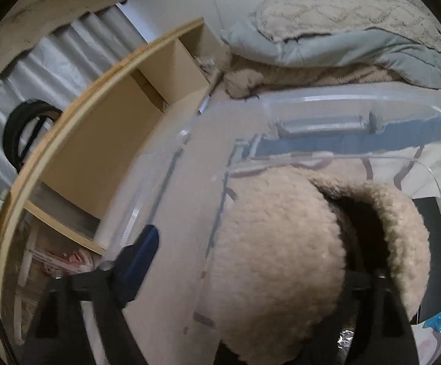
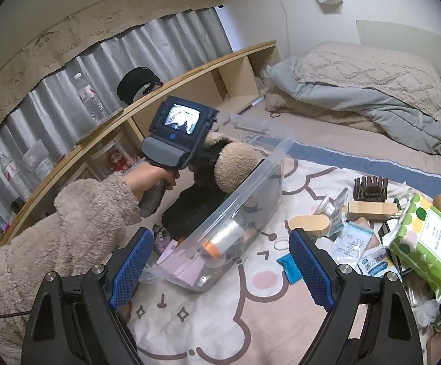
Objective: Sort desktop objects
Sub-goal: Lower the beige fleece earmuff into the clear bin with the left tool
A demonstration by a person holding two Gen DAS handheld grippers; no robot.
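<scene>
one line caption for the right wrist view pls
Open right claw faces a clear bin on the bed.

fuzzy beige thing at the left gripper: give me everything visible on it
The fuzzy beige item looks like a soft fleece piece, tan outside with a dark lining showing in its opening. It sits at the left gripper, over the clear plastic bin's rim. One blue finger stands clear of it; the other is hidden, so any grip is unclear.

A clear plastic bin (image 2: 244, 200) sits on a patterned bedsheet (image 2: 220, 313), with a fuzzy beige slipper (image 2: 235, 167) at its rim. The right gripper (image 2: 220, 270) hangs wide open nearby, empty. Small items, among them a green tissue pack (image 2: 427, 237) and a hair claw (image 2: 370, 188), lie scattered to the right.
</scene>
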